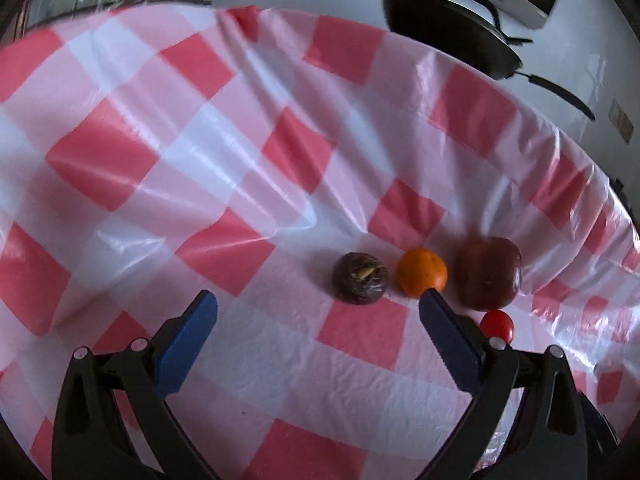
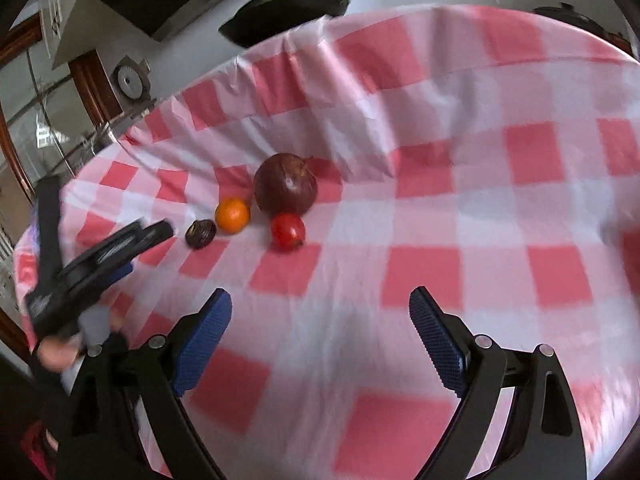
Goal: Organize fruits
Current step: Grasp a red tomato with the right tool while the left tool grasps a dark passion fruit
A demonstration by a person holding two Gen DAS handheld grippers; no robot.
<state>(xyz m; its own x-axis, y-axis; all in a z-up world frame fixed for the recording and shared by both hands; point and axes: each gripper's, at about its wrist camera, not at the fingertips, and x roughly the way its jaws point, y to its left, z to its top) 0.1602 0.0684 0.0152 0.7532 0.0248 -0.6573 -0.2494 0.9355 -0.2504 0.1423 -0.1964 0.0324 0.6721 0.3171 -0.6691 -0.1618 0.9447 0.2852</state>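
Note:
Several fruits lie close together on the red-and-white checked tablecloth (image 1: 200,152): a dark wrinkled passion fruit (image 1: 360,277), a small orange (image 1: 422,272), a large dark red pomegranate (image 1: 489,272) and a small red tomato (image 1: 497,325). My left gripper (image 1: 318,302) is open and empty, just in front of the passion fruit. In the right wrist view the same pomegranate (image 2: 285,184), orange (image 2: 232,215), passion fruit (image 2: 200,233) and tomato (image 2: 288,231) lie ahead to the left. My right gripper (image 2: 320,304) is open and empty, well short of them. The left gripper (image 2: 100,264) shows at the left there.
A black frying pan (image 1: 452,32) rests on the white counter beyond the table's far edge; it also shows in the right wrist view (image 2: 288,4). The cloth (image 2: 480,160) is wrinkled and hangs over the table edges. A window and wooden frame stand at the left.

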